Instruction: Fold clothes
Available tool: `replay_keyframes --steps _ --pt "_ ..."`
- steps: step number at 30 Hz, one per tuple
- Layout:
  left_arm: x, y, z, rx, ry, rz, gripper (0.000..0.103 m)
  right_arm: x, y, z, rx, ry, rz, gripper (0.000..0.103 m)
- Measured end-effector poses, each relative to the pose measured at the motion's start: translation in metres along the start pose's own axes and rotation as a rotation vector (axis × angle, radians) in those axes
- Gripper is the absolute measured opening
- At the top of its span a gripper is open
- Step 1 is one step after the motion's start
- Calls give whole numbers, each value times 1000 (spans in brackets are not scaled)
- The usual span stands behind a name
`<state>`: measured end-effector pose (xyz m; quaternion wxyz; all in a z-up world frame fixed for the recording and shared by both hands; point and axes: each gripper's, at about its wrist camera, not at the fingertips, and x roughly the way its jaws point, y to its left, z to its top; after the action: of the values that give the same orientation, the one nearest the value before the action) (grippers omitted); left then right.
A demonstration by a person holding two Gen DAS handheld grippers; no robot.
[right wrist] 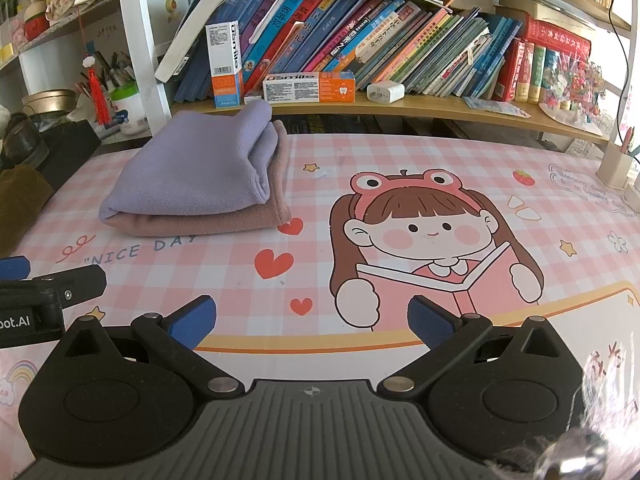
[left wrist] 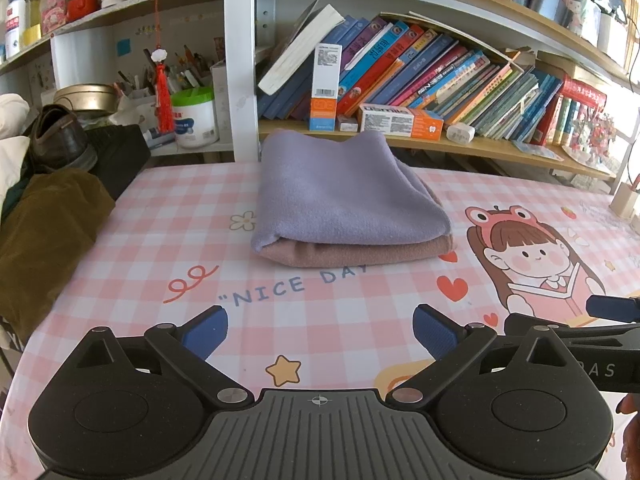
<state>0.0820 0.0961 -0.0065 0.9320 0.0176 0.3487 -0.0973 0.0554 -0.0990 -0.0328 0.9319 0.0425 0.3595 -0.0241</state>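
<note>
Lilac knit garment lies folded atop folded dusty-pink garment; brown crumpled garment seemingly remains unfolded. Left gripper and right gripper gape wide, holding nothing.

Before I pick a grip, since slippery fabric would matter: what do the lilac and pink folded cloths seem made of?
The lilac cloth looks like soft matte knit or fleece: fine ribbed texture, rounded fold, no sheen. The pink cloth beneath looks similar, slightly fuzzier at its edge. The exact fibre cannot be told.

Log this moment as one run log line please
left claw open, empty | right claw open, empty | purple cloth folded atop pink cloth | both apart from stack
</note>
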Motion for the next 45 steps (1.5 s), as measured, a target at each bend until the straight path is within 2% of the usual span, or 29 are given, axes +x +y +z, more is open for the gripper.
replay_keyframes --steps 45 --pt "-2 1 -2 -24 -8 -17 103 -2 0 -2 13 8 -9 103"
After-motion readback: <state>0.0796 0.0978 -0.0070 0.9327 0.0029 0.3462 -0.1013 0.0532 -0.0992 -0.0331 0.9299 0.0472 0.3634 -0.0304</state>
